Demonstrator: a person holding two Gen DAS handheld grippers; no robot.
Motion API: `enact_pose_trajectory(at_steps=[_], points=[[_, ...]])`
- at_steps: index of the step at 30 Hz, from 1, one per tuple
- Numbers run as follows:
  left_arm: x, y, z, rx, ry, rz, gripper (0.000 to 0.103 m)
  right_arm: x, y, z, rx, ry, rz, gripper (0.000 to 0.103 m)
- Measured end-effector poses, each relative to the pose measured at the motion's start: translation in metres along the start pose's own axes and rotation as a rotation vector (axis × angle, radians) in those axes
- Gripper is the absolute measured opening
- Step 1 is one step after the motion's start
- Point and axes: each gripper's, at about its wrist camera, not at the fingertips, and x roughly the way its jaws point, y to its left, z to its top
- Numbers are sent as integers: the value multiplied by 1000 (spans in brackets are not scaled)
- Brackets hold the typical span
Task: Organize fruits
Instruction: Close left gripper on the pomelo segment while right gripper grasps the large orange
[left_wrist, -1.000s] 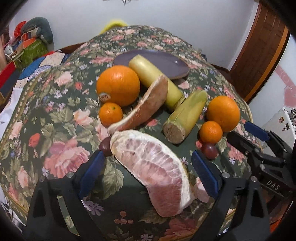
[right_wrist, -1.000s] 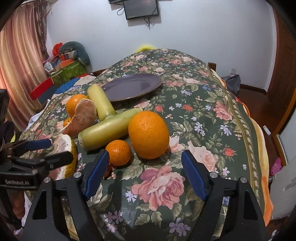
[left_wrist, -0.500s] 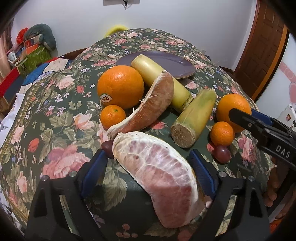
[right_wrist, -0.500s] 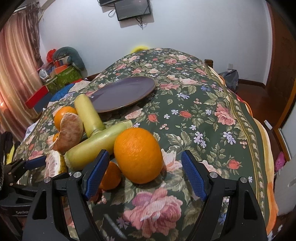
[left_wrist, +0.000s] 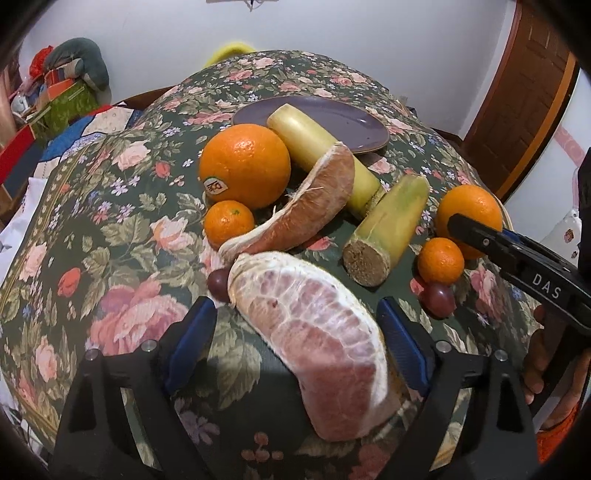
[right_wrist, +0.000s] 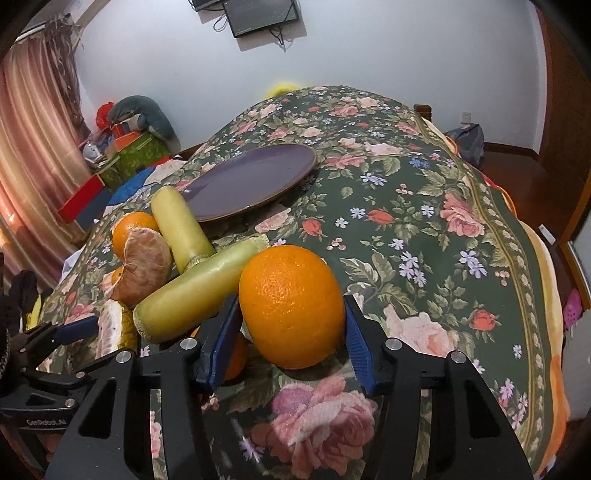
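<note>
My right gripper (right_wrist: 291, 325) has a large orange (right_wrist: 291, 306) between its blue pads; the jaws are closing and both pads touch its sides. A small mandarin (right_wrist: 232, 354) peeks out behind the left finger. My left gripper (left_wrist: 297, 347) stands open astride a peeled pink pomelo wedge (left_wrist: 314, 332), with a gap on the left side. Behind the wedge lie a brown-skinned pomelo segment (left_wrist: 306, 210), two yellow-green cane pieces (left_wrist: 388, 225), a stickered orange (left_wrist: 245, 166) and a mandarin (left_wrist: 229, 223). An empty purple plate (right_wrist: 251, 181) sits farther back.
Two dark red grapes (left_wrist: 437, 295) lie on the flowered tablecloth (right_wrist: 424, 221), one by the right-hand mandarin (left_wrist: 441, 260). Boxes and bags (right_wrist: 125, 147) are piled at the back left by a curtain. A wooden door (left_wrist: 517, 110) stands at the right.
My right gripper moved forward until the large orange sat between its fingers, then its jaws narrowed onto it. The left gripper stayed over the pomelo wedge.
</note>
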Motion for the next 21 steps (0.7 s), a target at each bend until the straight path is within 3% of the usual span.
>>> enact_pose_trajectory(at_steps=[9, 11, 14, 21], points=[[-4, -2, -8, -34, 37, -9, 87, -23, -2, -2, 0, -31, 12, 50], [-1, -2, -8, -42, 42, -8, 84, -25, -4, -2, 5, -35, 14, 50], [-1, -7, -7, -35, 36, -19, 71, -27, -5, -3, 10, -36, 18, 50], [-3, -8, -7, -23, 21, -22, 64, -35, -2, -7, 0, -41, 24, 50]])
